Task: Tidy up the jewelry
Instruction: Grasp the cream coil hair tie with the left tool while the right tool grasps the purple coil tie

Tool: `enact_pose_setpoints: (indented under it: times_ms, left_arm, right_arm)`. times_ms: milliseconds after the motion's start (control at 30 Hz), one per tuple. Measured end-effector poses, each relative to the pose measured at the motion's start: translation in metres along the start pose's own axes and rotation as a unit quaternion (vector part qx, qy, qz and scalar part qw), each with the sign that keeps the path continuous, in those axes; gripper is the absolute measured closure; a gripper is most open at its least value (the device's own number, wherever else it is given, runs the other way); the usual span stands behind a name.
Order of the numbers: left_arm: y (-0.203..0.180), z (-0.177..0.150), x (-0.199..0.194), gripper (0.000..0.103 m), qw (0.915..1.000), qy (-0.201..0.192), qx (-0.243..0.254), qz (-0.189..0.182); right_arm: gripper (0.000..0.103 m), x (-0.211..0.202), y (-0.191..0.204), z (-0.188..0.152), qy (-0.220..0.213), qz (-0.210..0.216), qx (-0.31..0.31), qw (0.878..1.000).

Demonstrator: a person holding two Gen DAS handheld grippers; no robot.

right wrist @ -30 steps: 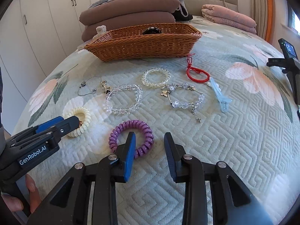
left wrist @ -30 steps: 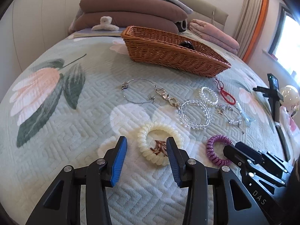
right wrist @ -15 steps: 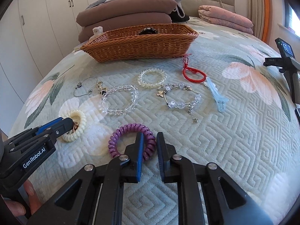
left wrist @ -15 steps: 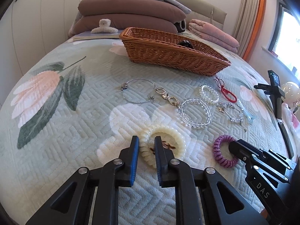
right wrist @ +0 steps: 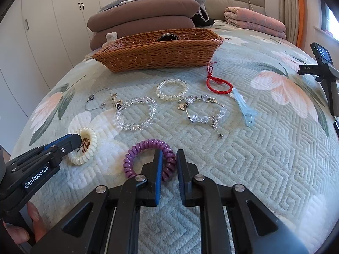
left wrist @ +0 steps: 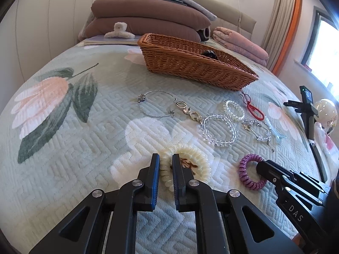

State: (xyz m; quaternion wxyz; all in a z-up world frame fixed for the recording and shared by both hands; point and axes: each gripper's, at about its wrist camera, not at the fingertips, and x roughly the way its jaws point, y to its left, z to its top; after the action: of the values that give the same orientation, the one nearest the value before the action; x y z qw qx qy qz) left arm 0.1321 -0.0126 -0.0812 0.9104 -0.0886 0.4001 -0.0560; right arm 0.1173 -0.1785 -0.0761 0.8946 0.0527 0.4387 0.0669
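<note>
Left gripper (left wrist: 166, 165): your jaws have just been closing and are now clenched on the near-left rim of the cream coil hair tie (left wrist: 186, 167), one pad outside the ring and one inside it.
Right gripper (right wrist: 169, 160): your jaws have just been closing; they pinch the near-right rim of the purple coil hair tie (right wrist: 148, 158), one pad inside the ring, one outside.
Both ties: they lie on the quilted bed (right wrist: 264, 158) near its front edge, the cream one to the left, the purple one beside it to the right.
Wicker basket (right wrist: 156, 53): it stands farther back, toward the bed's far edge, with a dark round item (right wrist: 167, 37) inside.
Between basket and ties: a row of pieces lies flat on the bed – a thin wire bangle (right wrist: 99, 101) at the left, a clear bead bracelet (right wrist: 135, 114), a clear coil tie (right wrist: 172, 89), a charm bracelet (right wrist: 203, 110), a red cord bracelet (right wrist: 218, 83), and a pale blue hair clip (right wrist: 243, 108) at the right.
Your hand (right wrist: 21, 226): fingers show at the lower left, wrapped around the left gripper's handle.
Far edge: folded brown bedding (left wrist: 148, 19) and a pink blanket (left wrist: 239, 42) are stacked behind the basket.
</note>
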Motion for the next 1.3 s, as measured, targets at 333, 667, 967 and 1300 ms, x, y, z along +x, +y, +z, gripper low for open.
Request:
enact_pose_setpoints:
  times_ms: [333, 667, 967, 1300]
  left_arm:
    - [0.001, 0.0, -0.003, 0.092, 1.0, -0.008, -0.003, 0.001]
    - [0.001, 0.001, -0.006, 0.092, 0.9999, -0.011, 0.0, -0.004]
    - [0.001, 0.004, -0.012, 0.092, 0.9998, -0.017, -0.006, -0.011]
    - [-0.003, 0.034, -0.033, 0.092, 0.9982, -0.042, -0.014, -0.04]
  right_arm:
    - [0.088, -0.007, -0.001, 0.0, -0.012, 0.006, 0.003, 1.0]
    - [0.088, -0.008, -0.001, -0.001, -0.014, 0.008, 0.005, 1.0]
    - [0.088, -0.015, -0.004, 0.002, -0.024, 0.011, 0.007, 1.0]
    - [0.088, -0.031, -0.005, 0.026, -0.044, 0.017, 0.009, 0.999]
